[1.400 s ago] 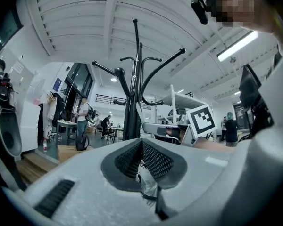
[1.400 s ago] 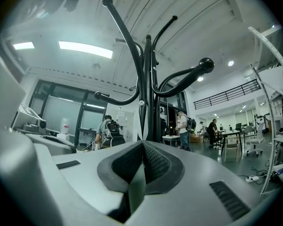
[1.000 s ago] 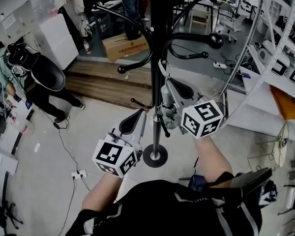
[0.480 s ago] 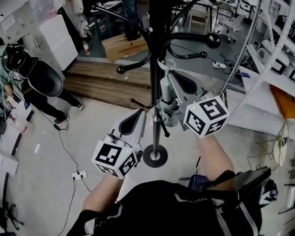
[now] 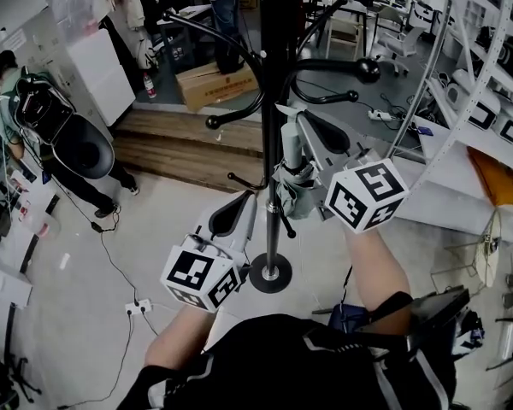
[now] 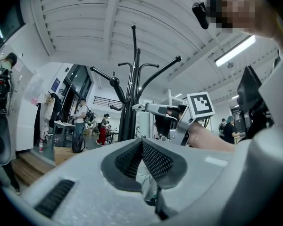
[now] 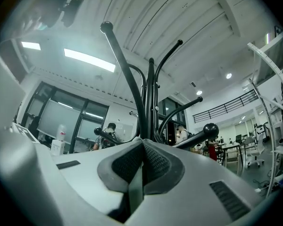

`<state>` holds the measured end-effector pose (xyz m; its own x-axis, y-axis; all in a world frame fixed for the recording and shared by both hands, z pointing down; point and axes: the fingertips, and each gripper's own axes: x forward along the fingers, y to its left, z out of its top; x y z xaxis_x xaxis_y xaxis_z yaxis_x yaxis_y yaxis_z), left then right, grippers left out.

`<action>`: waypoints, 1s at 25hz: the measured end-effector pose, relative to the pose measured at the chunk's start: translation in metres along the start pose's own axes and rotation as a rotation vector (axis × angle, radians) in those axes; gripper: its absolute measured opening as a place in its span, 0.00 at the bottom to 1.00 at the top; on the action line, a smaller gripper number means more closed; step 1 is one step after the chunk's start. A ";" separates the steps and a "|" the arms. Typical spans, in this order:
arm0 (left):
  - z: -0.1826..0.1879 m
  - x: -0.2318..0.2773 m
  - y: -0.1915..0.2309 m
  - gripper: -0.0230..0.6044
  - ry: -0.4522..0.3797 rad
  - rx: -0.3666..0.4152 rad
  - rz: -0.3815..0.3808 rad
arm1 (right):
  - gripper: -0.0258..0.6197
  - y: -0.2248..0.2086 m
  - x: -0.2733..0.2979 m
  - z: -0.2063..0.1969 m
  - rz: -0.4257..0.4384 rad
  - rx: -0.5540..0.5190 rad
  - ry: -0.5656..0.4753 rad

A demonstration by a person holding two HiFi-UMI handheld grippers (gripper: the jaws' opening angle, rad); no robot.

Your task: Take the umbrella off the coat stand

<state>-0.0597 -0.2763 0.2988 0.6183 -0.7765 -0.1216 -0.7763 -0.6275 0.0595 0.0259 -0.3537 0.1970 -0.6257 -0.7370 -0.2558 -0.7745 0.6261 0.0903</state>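
- The coat stand (image 5: 272, 75) rises as a black pole through the middle of the head view. Its curved arms spread toward 10 and 2 o'clock, and its round base (image 5: 269, 272) sits on the floor (image 5: 154, 229).
- The umbrella (image 5: 292, 182), folded and pale grey-green, hangs close against the pole on its 3 o'clock side, well above the base.
- The right gripper (image 5: 291, 116) reaches in from 4 o'clock, its marker cube (image 5: 368, 196) toward the person. Its body lies right beside the umbrella's upper end.
- In the right gripper view, the right gripper's (image 7: 142, 141) fingers are closed. A thin strip of the umbrella (image 7: 134, 185) is pinched between the dark pads, and the stand (image 7: 150, 102) stands just beyond.
- The left gripper (image 5: 246, 199) sits at about 7 o'clock from the umbrella, just beside the pole.
- In the left gripper view, the left gripper's (image 6: 142, 141) fingers are together, with the pad tips meeting. Pale umbrella cloth (image 6: 146, 180) shows in the gap beneath the pads; whether it is gripped cannot be told.
- A cardboard box (image 5: 215, 84) lies at 11 o'clock beyond the stand.
- A person (image 5: 60, 143) stands at 9 o'clock.
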 end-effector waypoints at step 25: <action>0.007 -0.010 -0.010 0.05 -0.005 0.012 -0.034 | 0.05 0.016 -0.023 0.069 0.021 -0.067 -0.103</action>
<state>-0.0590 -0.2620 0.2922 0.6437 -0.7544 -0.1287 -0.7563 -0.6528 0.0433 0.0339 -0.3094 0.1383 -0.6313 -0.6920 -0.3501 -0.7682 0.6200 0.1597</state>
